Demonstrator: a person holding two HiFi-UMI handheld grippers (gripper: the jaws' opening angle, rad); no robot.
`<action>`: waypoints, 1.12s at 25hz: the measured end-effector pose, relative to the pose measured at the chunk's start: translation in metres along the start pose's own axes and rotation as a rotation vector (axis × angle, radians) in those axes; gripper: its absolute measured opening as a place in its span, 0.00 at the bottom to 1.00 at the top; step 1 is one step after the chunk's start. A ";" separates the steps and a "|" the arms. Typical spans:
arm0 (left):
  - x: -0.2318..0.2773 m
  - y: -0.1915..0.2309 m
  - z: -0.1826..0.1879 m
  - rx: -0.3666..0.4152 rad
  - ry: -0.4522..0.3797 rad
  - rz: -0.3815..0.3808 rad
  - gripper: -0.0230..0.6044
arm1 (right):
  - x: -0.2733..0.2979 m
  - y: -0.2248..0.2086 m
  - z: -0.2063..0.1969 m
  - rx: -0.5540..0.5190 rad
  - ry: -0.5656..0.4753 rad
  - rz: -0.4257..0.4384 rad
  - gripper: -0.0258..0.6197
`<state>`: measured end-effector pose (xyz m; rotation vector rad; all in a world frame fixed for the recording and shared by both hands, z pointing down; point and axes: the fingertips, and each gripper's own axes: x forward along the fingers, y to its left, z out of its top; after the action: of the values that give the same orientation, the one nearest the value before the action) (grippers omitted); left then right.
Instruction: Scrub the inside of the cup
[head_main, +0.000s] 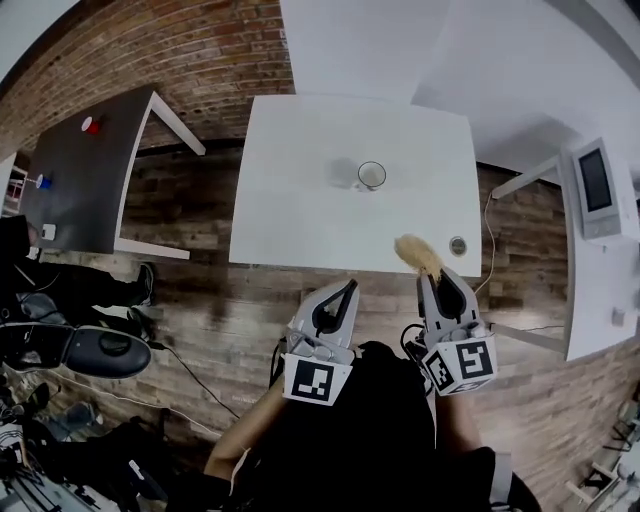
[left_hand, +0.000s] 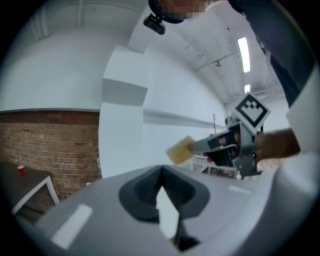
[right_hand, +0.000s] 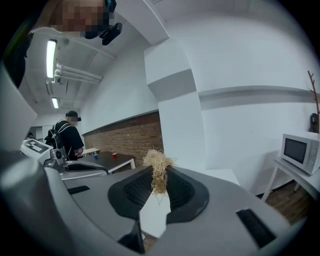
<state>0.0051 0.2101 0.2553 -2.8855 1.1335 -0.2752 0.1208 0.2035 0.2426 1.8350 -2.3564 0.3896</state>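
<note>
A clear glass cup (head_main: 371, 176) stands upright near the middle of the white table (head_main: 290, 200). Both grippers hang in front of the table's near edge, close to the person's body, well short of the cup. My left gripper (head_main: 346, 287) is shut with nothing between its jaws (left_hand: 161, 172). My right gripper (head_main: 436, 274) is shut on a tan fibrous scrubber (head_main: 417, 254), whose tuft sticks out past the jaw tips (right_hand: 158, 167). In the left gripper view the scrubber (left_hand: 179, 150) shows to the right, ahead of the right gripper.
A small round object (head_main: 458, 245) lies at the table's near right corner. A dark table (head_main: 80, 180) with a red cup (head_main: 91, 125) stands to the left, a microwave (head_main: 598, 190) on a white shelf to the right. A person (right_hand: 67, 135) stands by the far brick wall.
</note>
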 end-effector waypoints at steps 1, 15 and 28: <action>0.006 0.006 0.003 0.009 -0.005 -0.020 0.04 | 0.005 0.000 0.004 0.004 -0.004 -0.015 0.13; 0.065 0.067 -0.009 0.002 0.008 -0.097 0.04 | 0.062 -0.031 0.022 0.008 0.036 -0.099 0.13; 0.168 0.092 -0.063 0.015 0.153 -0.032 0.04 | 0.152 -0.094 0.002 0.010 0.114 0.053 0.13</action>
<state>0.0530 0.0314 0.3343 -2.9139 1.1013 -0.5120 0.1729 0.0398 0.2911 1.7084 -2.3345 0.4994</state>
